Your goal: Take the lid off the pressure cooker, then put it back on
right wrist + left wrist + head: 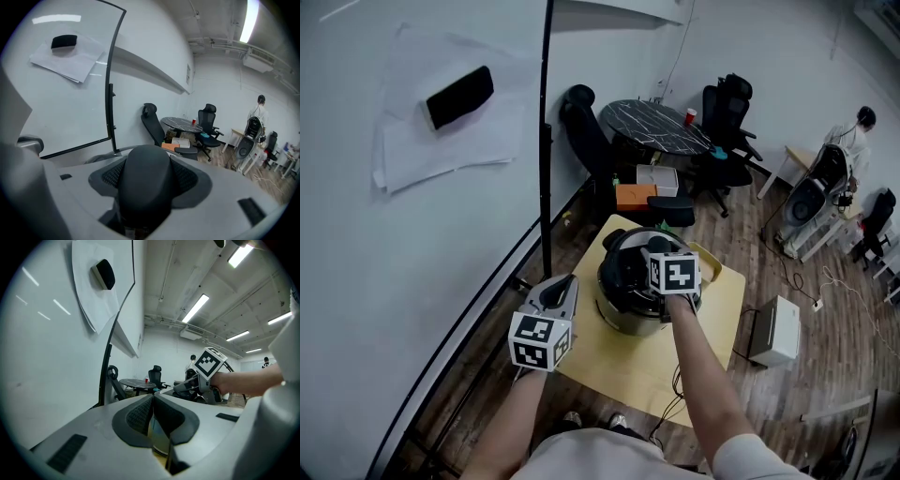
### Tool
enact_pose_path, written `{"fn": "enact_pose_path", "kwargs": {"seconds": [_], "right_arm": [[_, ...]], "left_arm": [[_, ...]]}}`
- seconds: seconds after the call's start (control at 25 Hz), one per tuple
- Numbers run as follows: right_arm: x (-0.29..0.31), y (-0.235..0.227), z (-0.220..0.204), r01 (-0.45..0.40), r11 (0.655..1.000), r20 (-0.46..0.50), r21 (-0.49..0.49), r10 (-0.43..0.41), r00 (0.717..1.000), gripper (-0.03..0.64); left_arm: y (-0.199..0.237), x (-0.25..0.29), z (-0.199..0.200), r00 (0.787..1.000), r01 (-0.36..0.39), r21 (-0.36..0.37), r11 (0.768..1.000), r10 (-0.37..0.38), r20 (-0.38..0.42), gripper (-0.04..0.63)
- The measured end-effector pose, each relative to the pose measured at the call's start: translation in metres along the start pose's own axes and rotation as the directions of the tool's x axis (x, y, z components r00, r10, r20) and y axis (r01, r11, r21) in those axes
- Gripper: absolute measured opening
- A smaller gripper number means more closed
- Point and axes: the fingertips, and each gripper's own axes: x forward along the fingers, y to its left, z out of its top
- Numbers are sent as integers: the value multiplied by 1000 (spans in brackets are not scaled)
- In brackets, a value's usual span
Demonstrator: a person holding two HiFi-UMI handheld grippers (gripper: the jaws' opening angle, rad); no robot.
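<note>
A steel pressure cooker [630, 314] with a black lid [623, 272] stands on a small pale wooden table [619, 361]. From the head view the lid looks to be resting on the pot. My right gripper [655, 249] is over the lid, shut on its black handle [144, 180], which fills the space between the pads. My left gripper [557, 292] hovers left of the cooker, apart from it, its pads [140, 416] pressed together with nothing held. In the left gripper view the right gripper [187, 386] and its marker cube show ahead.
A whiteboard [384, 234] with papers and a black eraser [457, 96] runs along the left. Behind the cooker are black office chairs [586, 131], a round dark table [654, 125] and boxes [636, 195]. A white box [775, 330] and cables lie right; a person [855, 141] stands far back.
</note>
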Motion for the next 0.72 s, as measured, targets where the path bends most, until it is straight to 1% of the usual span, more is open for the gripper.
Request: {"fn": "enact_pose_path", "kwargs": {"seconds": [0.32, 0.56, 0.72], "right_arm": [[-1, -2, -1, 32, 999, -7, 25, -32, 999, 276], [-3, -1, 1, 45, 999, -9, 17, -45, 999, 276], [-11, -2, 11, 27, 999, 5, 36, -28, 1000, 276]], "left_arm": [[0, -6, 3, 1000, -6, -3, 1000, 6, 4, 15], [2, -12, 9, 1000, -18, 1, 1000, 18, 19, 15], [1, -15, 15, 1000, -18, 2, 1000, 18, 24, 15]]}}
